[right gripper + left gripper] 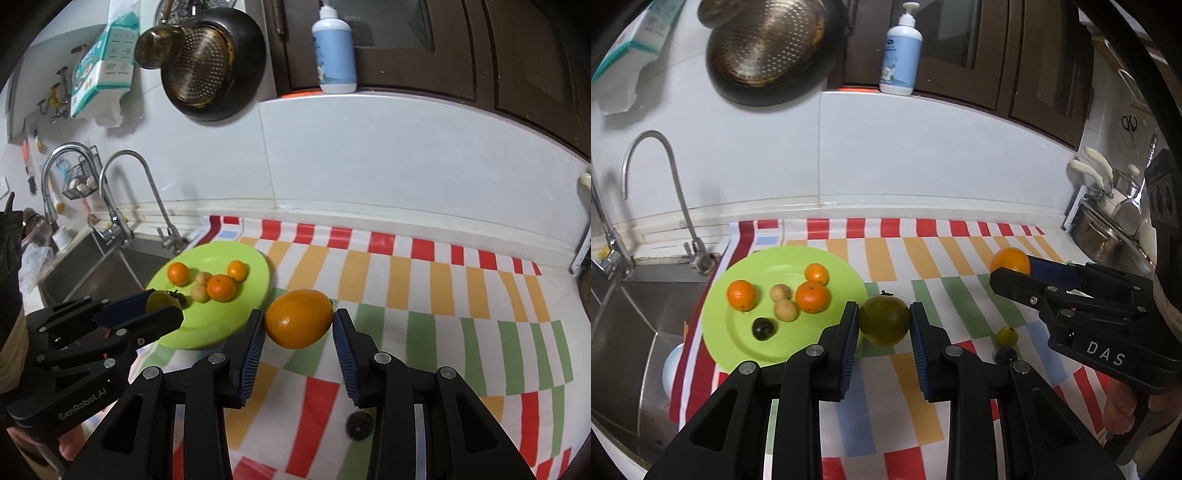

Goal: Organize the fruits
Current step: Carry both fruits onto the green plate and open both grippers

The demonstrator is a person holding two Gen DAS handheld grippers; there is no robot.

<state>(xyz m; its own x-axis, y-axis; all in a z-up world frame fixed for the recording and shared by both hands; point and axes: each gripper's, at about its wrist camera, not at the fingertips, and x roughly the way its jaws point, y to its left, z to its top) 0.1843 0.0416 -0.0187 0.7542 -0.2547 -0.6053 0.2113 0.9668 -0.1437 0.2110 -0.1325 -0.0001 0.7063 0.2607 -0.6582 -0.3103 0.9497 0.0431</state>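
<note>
My left gripper [884, 319] is shut on a dark green round fruit [884, 320], held above the striped cloth just right of the green plate [738, 350]. That plate carries three small oranges [812, 297], two pale beige fruits [785, 310] and a dark plum [763, 328]. My right gripper [299, 319] is shut on a large orange [299, 318], lifted over the cloth to the right of the plate [236, 314]. From the right wrist view, the left gripper [166, 308] shows with the green fruit [162, 301] over the plate's near edge.
A small yellow-green fruit [1007, 335] and a dark fruit [1005, 355] lie on the cloth [923, 266]; a dark fruit [359, 426] shows under my right fingers. A sink [639, 314] and tap [665, 192] lie left. Pots [1108, 221] stand right. A pan [768, 55] hangs on the wall.
</note>
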